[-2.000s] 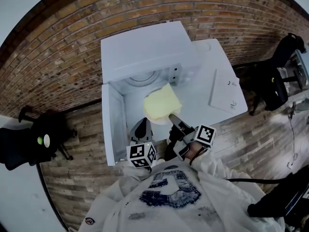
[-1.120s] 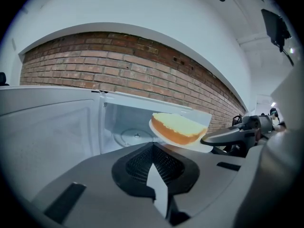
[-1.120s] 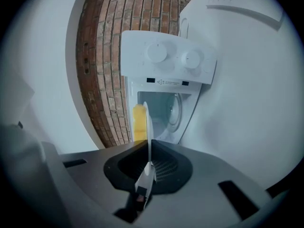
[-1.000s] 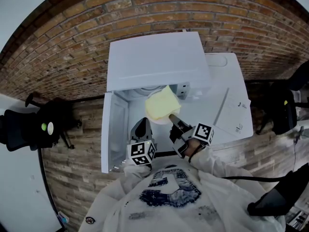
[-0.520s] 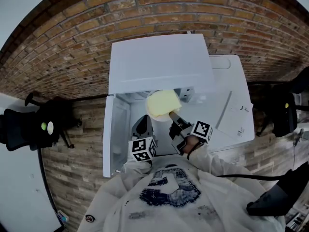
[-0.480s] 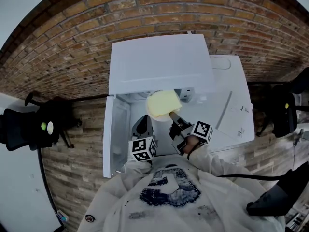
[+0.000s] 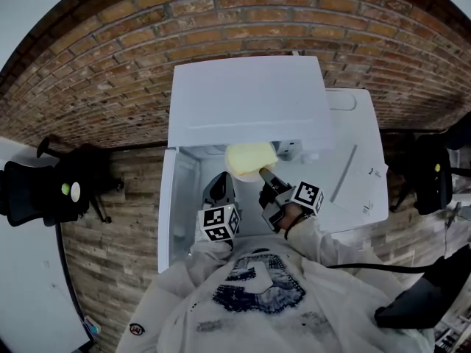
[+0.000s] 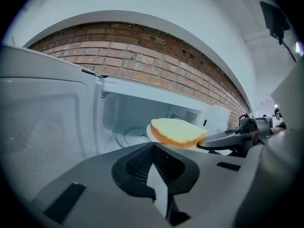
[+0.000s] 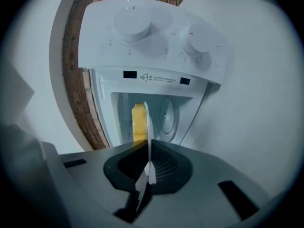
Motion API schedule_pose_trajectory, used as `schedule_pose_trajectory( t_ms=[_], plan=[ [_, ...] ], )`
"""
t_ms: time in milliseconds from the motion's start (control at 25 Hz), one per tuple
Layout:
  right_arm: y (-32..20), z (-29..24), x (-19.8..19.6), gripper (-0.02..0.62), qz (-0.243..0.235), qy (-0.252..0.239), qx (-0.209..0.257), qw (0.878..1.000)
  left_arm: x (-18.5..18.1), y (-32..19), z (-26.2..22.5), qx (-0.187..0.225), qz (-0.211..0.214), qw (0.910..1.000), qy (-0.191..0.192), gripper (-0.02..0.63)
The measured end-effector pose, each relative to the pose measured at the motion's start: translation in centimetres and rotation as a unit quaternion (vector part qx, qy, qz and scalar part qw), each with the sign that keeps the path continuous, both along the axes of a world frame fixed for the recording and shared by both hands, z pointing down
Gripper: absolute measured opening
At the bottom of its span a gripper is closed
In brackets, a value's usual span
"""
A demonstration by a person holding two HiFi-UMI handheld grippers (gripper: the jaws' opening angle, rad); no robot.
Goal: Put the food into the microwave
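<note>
A yellow slice of food lies on a white plate at the mouth of the white microwave, whose door swings open to the left. My right gripper is shut on the plate's near rim. In the right gripper view the plate stands edge-on between the jaws, with the food in front of the cavity and turntable. My left gripper is shut on nothing, just left of the plate. Its view shows the food and the right gripper.
Two knobs sit on the microwave's control panel. A white top with a paper sheet lies to the right. A black chair stands at far left. A brick wall runs behind.
The right gripper has carried the plate and food forward, from in front of the open door to the cavity's mouth. The left gripper moved forward alongside it.
</note>
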State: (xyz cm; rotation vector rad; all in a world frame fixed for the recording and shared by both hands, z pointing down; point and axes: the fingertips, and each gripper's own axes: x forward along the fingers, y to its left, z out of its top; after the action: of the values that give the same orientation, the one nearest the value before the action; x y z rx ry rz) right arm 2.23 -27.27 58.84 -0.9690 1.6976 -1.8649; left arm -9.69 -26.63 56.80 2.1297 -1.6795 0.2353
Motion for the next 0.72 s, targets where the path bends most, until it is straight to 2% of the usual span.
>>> schedule_pose_trajectory(
  t_ms=[720],
  plan=[
    [-3.4, 4.9, -1.9, 0.023, -0.013, 0.012, -0.031, 0.999, -0.8, -1.8, 1.8, 0.000, -0.016, 0.9998, -0.007, 0.008]
  ],
)
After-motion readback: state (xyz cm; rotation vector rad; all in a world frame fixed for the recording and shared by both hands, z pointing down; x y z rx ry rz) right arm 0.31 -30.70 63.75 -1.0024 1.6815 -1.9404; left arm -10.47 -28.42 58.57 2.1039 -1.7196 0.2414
